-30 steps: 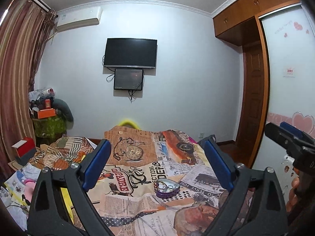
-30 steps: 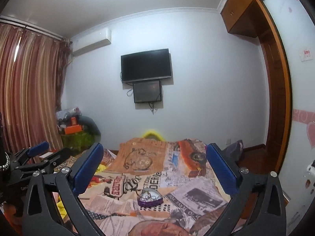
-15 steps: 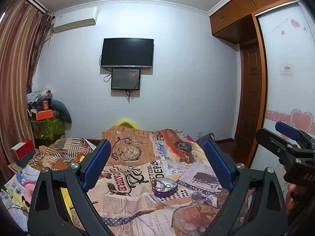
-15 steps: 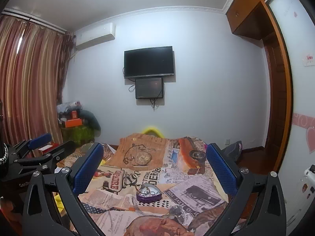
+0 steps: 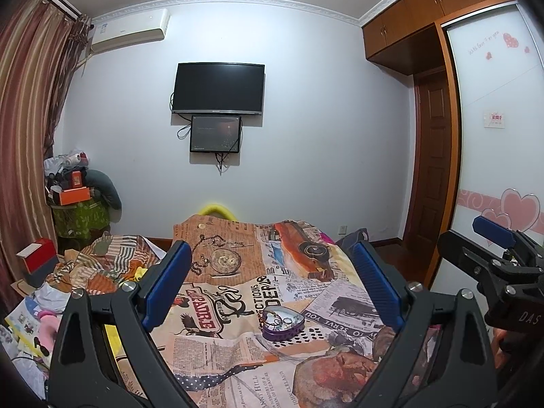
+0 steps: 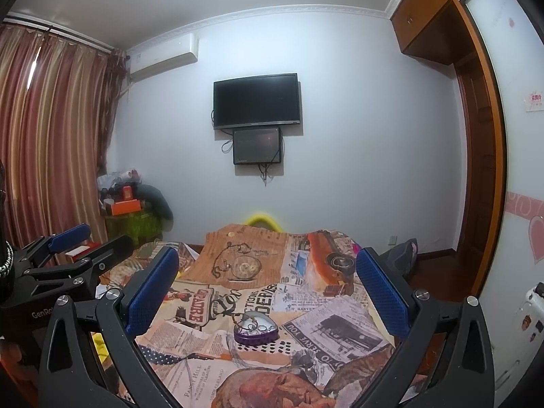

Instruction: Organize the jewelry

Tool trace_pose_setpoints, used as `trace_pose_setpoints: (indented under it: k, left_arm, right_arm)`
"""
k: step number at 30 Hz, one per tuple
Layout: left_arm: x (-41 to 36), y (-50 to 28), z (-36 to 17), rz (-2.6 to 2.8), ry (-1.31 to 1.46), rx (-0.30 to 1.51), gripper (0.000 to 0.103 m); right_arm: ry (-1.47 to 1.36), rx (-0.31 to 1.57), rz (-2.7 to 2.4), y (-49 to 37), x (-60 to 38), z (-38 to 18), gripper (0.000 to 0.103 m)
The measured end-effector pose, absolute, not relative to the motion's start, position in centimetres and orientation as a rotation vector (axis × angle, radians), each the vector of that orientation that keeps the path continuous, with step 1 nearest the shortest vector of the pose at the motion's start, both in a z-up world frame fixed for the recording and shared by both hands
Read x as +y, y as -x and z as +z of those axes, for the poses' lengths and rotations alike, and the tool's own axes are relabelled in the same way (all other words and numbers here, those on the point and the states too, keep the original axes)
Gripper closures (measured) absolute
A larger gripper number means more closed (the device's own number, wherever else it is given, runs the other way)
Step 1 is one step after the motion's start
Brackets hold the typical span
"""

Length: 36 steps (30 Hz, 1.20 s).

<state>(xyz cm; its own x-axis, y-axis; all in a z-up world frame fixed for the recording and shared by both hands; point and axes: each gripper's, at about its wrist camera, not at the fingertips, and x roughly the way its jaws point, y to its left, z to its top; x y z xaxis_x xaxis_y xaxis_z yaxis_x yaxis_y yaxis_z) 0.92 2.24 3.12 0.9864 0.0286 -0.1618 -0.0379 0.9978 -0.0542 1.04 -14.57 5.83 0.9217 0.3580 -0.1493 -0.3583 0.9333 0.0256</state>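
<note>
on the newsprint bedspread (image 5: 238, 309) sits the purple heart tin (image 5: 283, 324), rings and chain inside. only the right wrist view shows chain (image 6: 234, 314) trailing over its left rim. left gripper (image 5: 272, 289) and right gripper (image 6: 267, 287) both spread wide, level, above and short of the tin, holding nothing.

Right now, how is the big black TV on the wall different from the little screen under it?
The big black TV is wider and mounted higher; the little dark screen hangs just below it. The TV looks fully black, while the little screen shows a faint glow. Both are dark rectangles on the white wall.
</note>
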Motion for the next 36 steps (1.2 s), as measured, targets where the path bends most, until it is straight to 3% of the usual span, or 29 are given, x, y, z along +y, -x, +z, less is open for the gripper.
trace_pose_setpoints:
  k: [36]
  left_arm:
    - [2.23, -1.15, 2.86, -0.004, 0.047, 0.174, 0.007]
  right_arm:
    - [-0.008, 0.163, 0.364, -1.05, -15.11, 5.9, 0.0]
